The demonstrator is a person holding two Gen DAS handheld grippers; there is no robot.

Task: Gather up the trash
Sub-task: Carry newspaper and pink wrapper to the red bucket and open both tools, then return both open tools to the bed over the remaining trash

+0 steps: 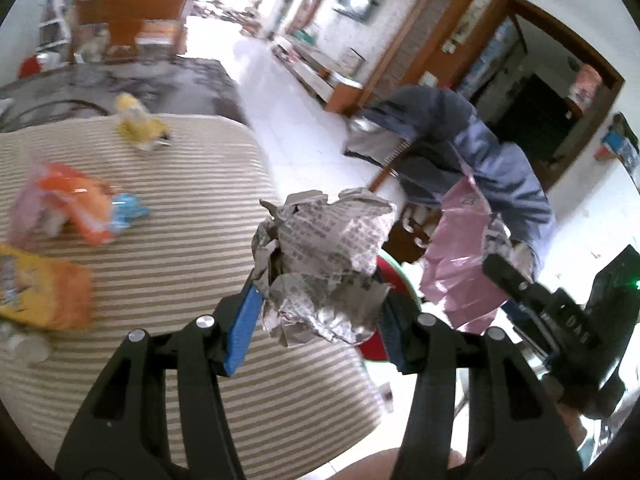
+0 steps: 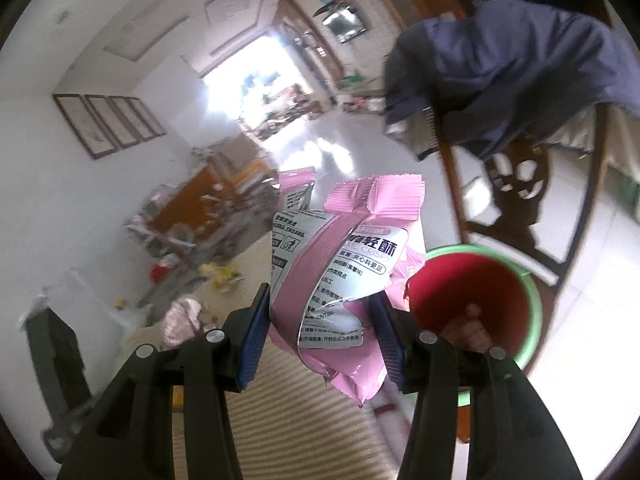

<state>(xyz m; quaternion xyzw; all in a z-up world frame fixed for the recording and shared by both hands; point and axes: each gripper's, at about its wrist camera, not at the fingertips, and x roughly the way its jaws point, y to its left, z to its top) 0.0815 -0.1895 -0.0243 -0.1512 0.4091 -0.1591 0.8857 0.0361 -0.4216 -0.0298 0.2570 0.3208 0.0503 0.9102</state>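
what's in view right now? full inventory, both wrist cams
crumpled newspaper ball: 1, grey print, clamped in the left gripper above the table edge
pink snack wrapper: 1, pink and silver, clamped in the right gripper
bin: 1, red inside with green rim, on the floor beside the table
striped tablecloth: 1, beige and white, covering the table
orange snack bag: 1, orange, on the cloth, left side
yellow snack bag: 1, yellow-orange, near left edge of the cloth
yellow bottle: 1, far end of the cloth; blurred
wooden chair: 1, brown, behind the bin
blue jacket: 1, draped over the chair
left gripper: black, blue pads
right gripper: black, blue pads
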